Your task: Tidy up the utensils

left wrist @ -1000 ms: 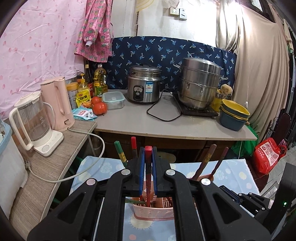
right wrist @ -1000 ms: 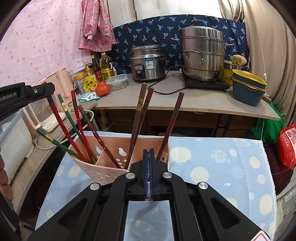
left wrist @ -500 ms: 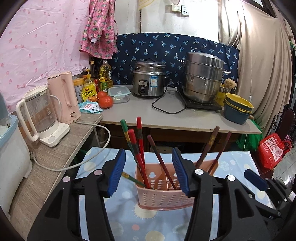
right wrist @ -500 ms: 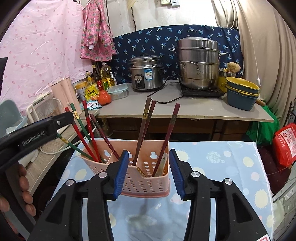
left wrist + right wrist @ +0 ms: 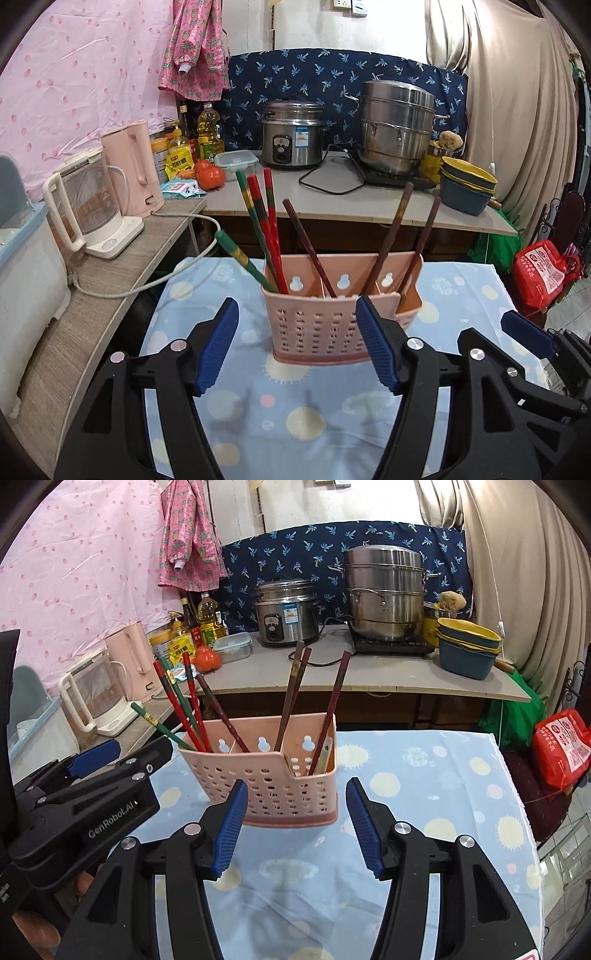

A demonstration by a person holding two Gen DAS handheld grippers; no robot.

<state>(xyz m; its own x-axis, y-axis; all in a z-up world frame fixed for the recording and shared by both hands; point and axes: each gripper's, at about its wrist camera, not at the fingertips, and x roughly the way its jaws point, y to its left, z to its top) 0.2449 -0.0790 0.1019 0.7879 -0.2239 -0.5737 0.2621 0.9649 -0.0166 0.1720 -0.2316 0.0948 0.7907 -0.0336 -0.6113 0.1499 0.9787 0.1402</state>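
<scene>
A pink perforated utensil holder (image 5: 325,332) stands on a light blue dotted cloth (image 5: 295,413). Its left compartment holds red and green chopsticks (image 5: 260,221). A dark chopstick (image 5: 306,243) leans in the middle and brown ones (image 5: 391,236) on the right. My left gripper (image 5: 295,304) is a little short of the holder, jaws opening, pads touching nothing. The right gripper (image 5: 296,783) faces the holder (image 5: 280,786) from its other front corner, jaws also opening and empty. Each gripper shows at the edge of the other's view: left gripper (image 5: 92,757), right gripper (image 5: 528,332).
Behind the table runs a grey counter (image 5: 332,203) with a rice cooker (image 5: 291,136), a steel steamer pot (image 5: 397,129) and stacked bowls (image 5: 467,184). Two kettles (image 5: 92,206) stand on a side shelf at left. A red bag (image 5: 543,269) lies at right. A person's hand (image 5: 37,923) holds the left gripper.
Both grippers went from shut to open and drew back from the holder. The left one let go of a red chopstick, which now stands in the left compartment.
</scene>
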